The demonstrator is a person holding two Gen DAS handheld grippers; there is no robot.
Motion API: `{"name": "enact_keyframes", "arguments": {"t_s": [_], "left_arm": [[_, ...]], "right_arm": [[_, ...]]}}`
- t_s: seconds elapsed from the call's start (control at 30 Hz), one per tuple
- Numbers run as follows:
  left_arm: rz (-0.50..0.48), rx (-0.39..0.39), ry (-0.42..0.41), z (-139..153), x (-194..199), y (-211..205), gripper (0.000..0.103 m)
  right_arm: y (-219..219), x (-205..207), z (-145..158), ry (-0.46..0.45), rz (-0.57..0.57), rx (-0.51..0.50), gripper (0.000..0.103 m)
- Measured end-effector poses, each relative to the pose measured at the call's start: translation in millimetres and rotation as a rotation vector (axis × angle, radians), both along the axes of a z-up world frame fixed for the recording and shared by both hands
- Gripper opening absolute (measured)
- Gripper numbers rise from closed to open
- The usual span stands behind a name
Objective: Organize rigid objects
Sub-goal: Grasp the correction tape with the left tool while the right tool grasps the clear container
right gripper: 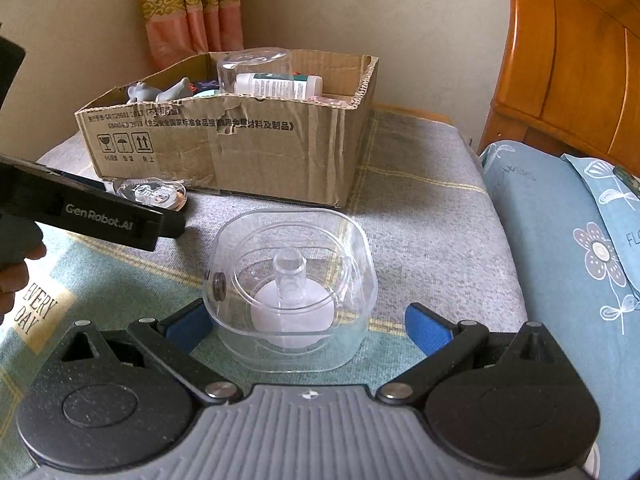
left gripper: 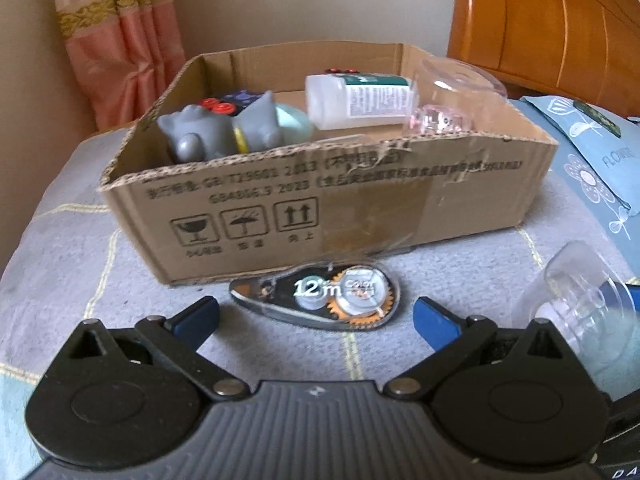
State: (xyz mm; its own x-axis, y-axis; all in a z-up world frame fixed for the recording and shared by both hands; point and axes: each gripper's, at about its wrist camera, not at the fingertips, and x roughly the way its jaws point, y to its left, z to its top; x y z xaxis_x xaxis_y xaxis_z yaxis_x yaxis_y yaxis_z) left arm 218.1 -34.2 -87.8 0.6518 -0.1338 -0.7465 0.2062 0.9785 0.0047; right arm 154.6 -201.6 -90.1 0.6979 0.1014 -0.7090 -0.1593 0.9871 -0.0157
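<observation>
A correction tape dispenser (left gripper: 316, 294) marked "12 m" lies on the grey blanket just in front of the cardboard box (left gripper: 440, 204). My left gripper (left gripper: 316, 314) is open, its blue fingertips either side of the dispenser and just short of it. A clear plastic container (right gripper: 292, 288) with a central post stands between the wide-open fingers of my right gripper (right gripper: 308, 326); the left finger is close to its wall, and I cannot tell if it touches. In the box (right gripper: 240, 148) lie a grey toy (left gripper: 212, 128), a white bottle (left gripper: 356, 100) and another clear container (left gripper: 456, 84).
A blue flowered pillow (right gripper: 560, 248) lies to the right, with a wooden headboard (right gripper: 568, 60) behind it. A pink curtain (left gripper: 120, 40) and a wall stand beyond the box. A hand (right gripper: 16, 276) holds the left gripper (right gripper: 100, 216) low over the dispenser (right gripper: 156, 194).
</observation>
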Motion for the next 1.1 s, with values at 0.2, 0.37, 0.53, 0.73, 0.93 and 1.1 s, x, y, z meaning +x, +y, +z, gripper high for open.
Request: {"name": "enact_keyframes", "arguments": {"t_s": [0.2, 0.37, 0.53, 0.73, 0.93, 1.1], "left_arm": [[-0.001, -0.003, -0.006, -0.9, 4.0, -2.3, 0.100], [-0.018, -0.002, 0.001, 1.2, 3.0, -2.5, 0.095], [-0.026, -0.002, 0.003, 3.1, 2.2, -1.7, 0.089], [-0.040, 0.006, 0.007, 4.9, 0.1, -0.8, 0.089], [-0.072, 0.015, 0.005, 13.7, -5.2, 4.2, 0.089], [-0.152, 0.030, 0.011, 35.0, -15.8, 9.3, 0.089]], "right_arm": [[3.3, 9.6, 1.0, 0.017, 0.034, -0.002, 0.103], [3.5, 16.7, 3.4, 0.039, 0.051, -0.007, 0.103], [4.1, 15.9, 6.7, 0.037, 0.067, -0.042, 0.100], [8.2, 14.4, 12.7, 0.059, 0.130, -0.049, 0.080], [5.8, 16.5, 18.1, 0.107, 0.173, -0.033, 0.080], [-5.4, 18.3, 39.6, 0.103, 0.201, 0.000, 0.080]]}}
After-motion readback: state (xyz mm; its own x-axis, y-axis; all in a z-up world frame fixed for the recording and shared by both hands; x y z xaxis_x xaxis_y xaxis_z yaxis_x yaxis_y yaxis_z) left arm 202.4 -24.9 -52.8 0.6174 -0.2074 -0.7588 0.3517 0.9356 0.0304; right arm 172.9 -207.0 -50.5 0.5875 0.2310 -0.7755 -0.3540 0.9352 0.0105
